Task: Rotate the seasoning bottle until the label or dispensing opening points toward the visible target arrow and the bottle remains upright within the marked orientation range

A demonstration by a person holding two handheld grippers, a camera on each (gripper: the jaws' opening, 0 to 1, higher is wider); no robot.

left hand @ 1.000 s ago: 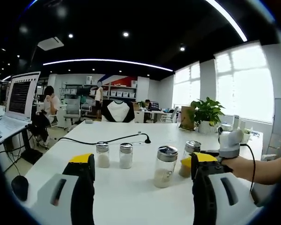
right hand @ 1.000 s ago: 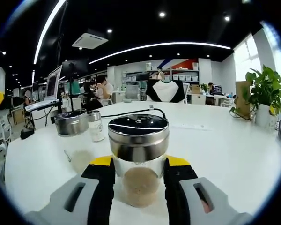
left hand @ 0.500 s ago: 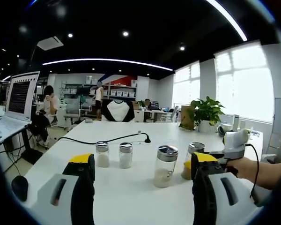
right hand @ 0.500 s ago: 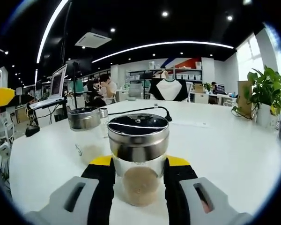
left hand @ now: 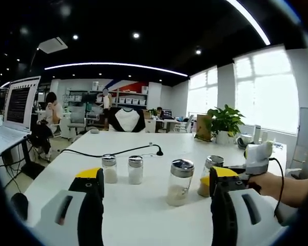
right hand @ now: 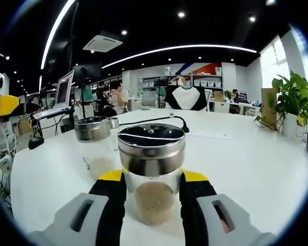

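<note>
The right hand-held gripper (right hand: 153, 192) pinches the seasoning bottle (right hand: 152, 171) low on its clear, slick, rigid glass body, under the heavy-looking round steel cap; it stands upright on the smooth white counter (right hand: 246, 164). The left hand-held gripper (left hand: 154, 179) hangs spread, empty

The right gripper (right hand: 153, 192) clamps a bottle (right hand: 152, 174) with a steel lid and brown seasoning, upright on the white table (right hand: 246, 164). Just beyond to its left stands a second jar (right hand: 94, 141); a black cable (right hand: 154, 121) lies behind.
</note>
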